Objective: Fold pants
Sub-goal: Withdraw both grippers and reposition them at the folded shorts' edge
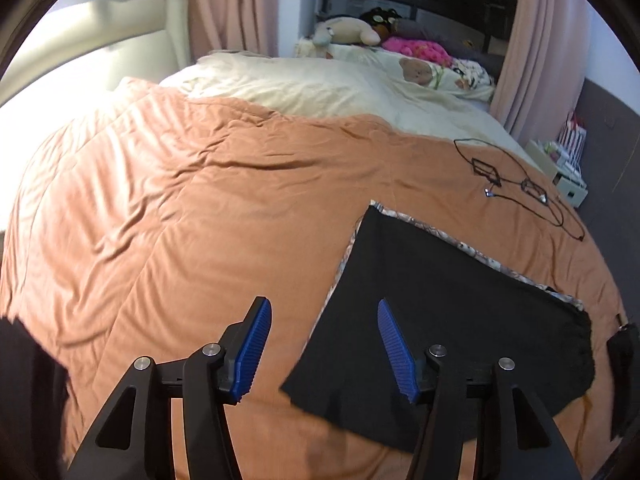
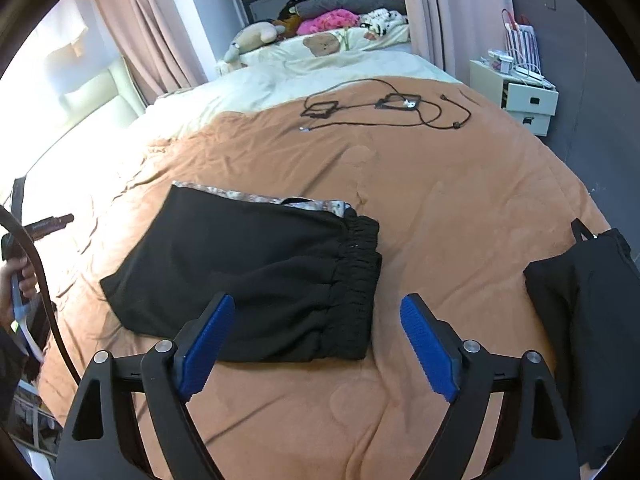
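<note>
The black pants lie flat on the orange blanket, folded into a thick block. The stretchy waistband faces right. Something flowery, maybe another cloth, peeks out underneath.

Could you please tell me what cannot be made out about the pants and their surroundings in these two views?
- Patterned fabric under the black pants: both views, mostly covered by them.
- Dark garment: right wrist view, cut by the frame edge.
- Cables: too small to identify.
- Left hand-held gripper, right hand-held gripper: open, holding nothing.
</note>
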Tool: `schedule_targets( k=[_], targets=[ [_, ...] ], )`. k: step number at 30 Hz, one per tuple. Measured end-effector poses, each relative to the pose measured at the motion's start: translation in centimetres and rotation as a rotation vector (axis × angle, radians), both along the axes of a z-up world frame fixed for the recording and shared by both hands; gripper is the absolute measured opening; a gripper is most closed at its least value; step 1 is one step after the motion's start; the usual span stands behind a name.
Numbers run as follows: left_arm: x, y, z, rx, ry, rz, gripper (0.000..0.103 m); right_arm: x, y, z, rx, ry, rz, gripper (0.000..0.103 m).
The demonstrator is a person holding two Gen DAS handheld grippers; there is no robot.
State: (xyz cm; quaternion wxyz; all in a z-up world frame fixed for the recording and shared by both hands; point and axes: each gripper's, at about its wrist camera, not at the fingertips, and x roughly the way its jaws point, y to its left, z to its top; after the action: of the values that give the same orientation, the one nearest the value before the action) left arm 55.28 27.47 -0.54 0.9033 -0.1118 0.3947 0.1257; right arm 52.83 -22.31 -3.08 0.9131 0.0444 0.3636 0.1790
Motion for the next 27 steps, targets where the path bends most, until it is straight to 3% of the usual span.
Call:
schedule_targets(
  k=[6, 14, 27],
  targets=[
    [-5.6, 0.2, -0.3, -0.055, -0.058, 0.034, 0.066, -2.0, -0.7, -0.5, 0.023, -0.002, 0.022, 0.09],
    [-11.2, 0.3, -3.2, -0.108, -0.04, 0.063, 0.066, -3.4, -0.7, -1.7, 0.03, 0.027, 0.042, 0.09],
    [-15.3, 1.3, -8.4, -0.215, -0.002, 0.077, 0.066, -4.4, -0.5, -4.9, 0.091, 0.086, 0.018, 0.09]
  ],
)
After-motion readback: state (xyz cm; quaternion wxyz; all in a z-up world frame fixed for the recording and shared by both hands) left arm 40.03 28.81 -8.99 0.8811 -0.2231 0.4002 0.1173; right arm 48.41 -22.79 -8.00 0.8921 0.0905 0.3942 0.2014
